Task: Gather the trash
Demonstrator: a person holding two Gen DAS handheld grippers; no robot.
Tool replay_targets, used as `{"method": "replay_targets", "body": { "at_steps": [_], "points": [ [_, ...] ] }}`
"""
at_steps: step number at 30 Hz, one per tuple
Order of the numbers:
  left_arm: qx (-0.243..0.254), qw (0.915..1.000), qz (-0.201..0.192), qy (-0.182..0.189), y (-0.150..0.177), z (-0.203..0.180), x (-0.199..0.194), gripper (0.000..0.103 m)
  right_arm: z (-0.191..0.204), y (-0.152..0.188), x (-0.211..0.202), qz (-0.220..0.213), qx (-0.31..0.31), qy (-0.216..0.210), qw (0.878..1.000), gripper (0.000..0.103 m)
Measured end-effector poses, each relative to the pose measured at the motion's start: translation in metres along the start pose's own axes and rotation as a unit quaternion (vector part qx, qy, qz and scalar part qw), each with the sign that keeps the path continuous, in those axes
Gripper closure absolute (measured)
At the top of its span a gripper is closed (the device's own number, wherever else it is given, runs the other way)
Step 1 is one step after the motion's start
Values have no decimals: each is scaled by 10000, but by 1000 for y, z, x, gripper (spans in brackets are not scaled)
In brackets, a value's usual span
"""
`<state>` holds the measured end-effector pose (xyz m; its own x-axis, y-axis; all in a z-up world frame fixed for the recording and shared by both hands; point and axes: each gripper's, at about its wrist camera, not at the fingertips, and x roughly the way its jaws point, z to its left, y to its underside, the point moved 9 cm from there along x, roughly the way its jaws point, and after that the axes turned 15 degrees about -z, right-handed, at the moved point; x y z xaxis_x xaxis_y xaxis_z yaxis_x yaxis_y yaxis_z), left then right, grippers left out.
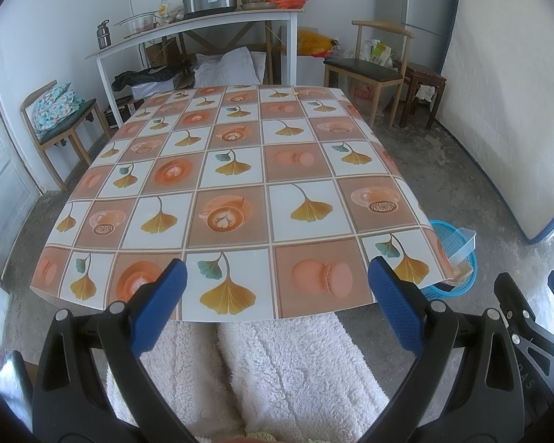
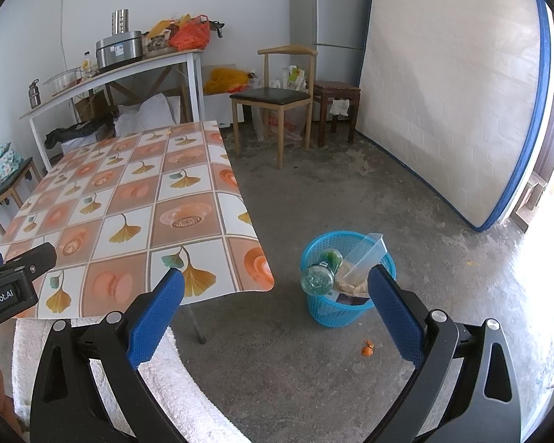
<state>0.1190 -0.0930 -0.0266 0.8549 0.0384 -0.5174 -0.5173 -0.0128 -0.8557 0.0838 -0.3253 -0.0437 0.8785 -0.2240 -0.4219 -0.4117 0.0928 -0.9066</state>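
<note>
**Table bare, basket loaded, one scrap on the floor**

Both tools are idle. The left gripper (image 1: 277, 288) hovers at the near edge of the table (image 1: 236, 170) with its blue pads spread wide and nothing between them. The right gripper (image 2: 277, 295) is turned toward the floor beside the table, its pads equally wide apart and empty.

The trash sits in the blue basket (image 2: 345, 310), which stands on the concrete floor just off the table's near right corner. Inside it lie a green bottle (image 2: 323, 271), a clear plastic container (image 2: 367, 254) leaning against the rim, and some crumpled brownish paper (image 2: 351, 280). The tablecloth shows no loose litter in either view, apart from a tiny pale speck near the far edge that is too small to identify.

One item remains outside the basket: a small orange scrap (image 2: 367, 349), possibly peel, on the floor near the basket's foot, on the side nearer the camera.

By my reading the collecting is almost done, and the step in hand is a last check for strays. If the scrap counts as trash, the right gripper is the closer one. It would need to drop low to the floor, straddle the piece, and close gently, since something that small and flat could slip out or crumble, then lift and release over the basket.
</note>
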Motion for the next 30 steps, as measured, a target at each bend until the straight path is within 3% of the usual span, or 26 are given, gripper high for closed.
{"method": "replay_targets", "body": {
  "at_steps": [30],
  "points": [
    [2,10000,5,1,0,0,0,8,2,1,-1,-5,5,16,10000,6]
  ]
}}
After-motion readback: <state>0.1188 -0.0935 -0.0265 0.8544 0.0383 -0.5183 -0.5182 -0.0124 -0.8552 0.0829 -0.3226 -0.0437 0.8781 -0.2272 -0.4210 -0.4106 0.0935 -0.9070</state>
